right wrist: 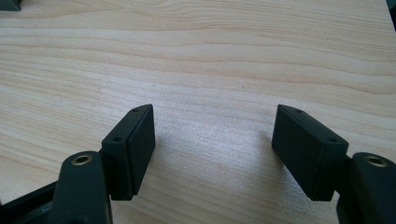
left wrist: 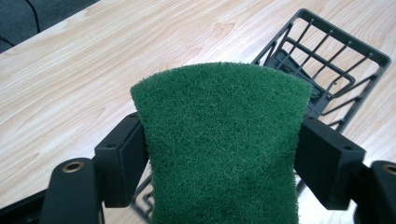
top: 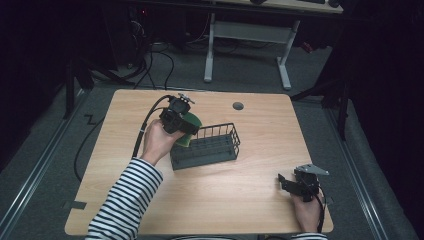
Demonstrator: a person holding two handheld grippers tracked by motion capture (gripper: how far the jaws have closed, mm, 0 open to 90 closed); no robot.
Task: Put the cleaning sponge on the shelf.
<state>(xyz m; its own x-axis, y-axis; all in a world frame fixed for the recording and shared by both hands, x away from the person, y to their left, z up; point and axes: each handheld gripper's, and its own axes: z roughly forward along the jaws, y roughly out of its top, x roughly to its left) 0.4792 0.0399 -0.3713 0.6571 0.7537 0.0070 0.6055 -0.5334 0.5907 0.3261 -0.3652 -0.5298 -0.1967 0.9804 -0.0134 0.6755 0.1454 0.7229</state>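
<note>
A: From the high view, what did you count?

B: One green scouring pad [top: 189, 126], one dark wire basket [top: 206, 146], two sets of tongs. The left tongs [top: 181, 121] were clamped on the pad, held just above the basket's left end. The right tongs [top: 287, 181] sat low near the worktop's [top: 250, 130] right front corner, well apart from the basket, jaws spread with nothing between them.

A: And the surface and the room?

B: A pale wood-grain worktop with rounded corners and one small round grey cap [top: 238, 106] set into it near the far edge. Grey carpet [top: 45, 145] around it, a white-legged desk frame [top: 247, 42] beyond, black cables [top: 155, 62] on the floor, the rest dark. The person's left sleeve [top: 125, 200] was striped black and white.

A: The left gripper view?

B: The pad [left wrist: 222, 144] was a coarse, fuzzy fibre sheet, dark green, its top edge bowed in an arc. The two black block-shaped jaws pressed on its sides. Behind it stood the basket [left wrist: 327, 70], thin black bars forming a rectangular rim and open grid walls, over the light wood [left wrist: 70, 70].

A: The right gripper view?

B: The right tongs [right wrist: 212, 140] stood wide apart, matte black rectangular pads with small screw holes, empty, over bare grained wood [right wrist: 210, 56]. Whether they touched the surface, I could not tell.
</note>
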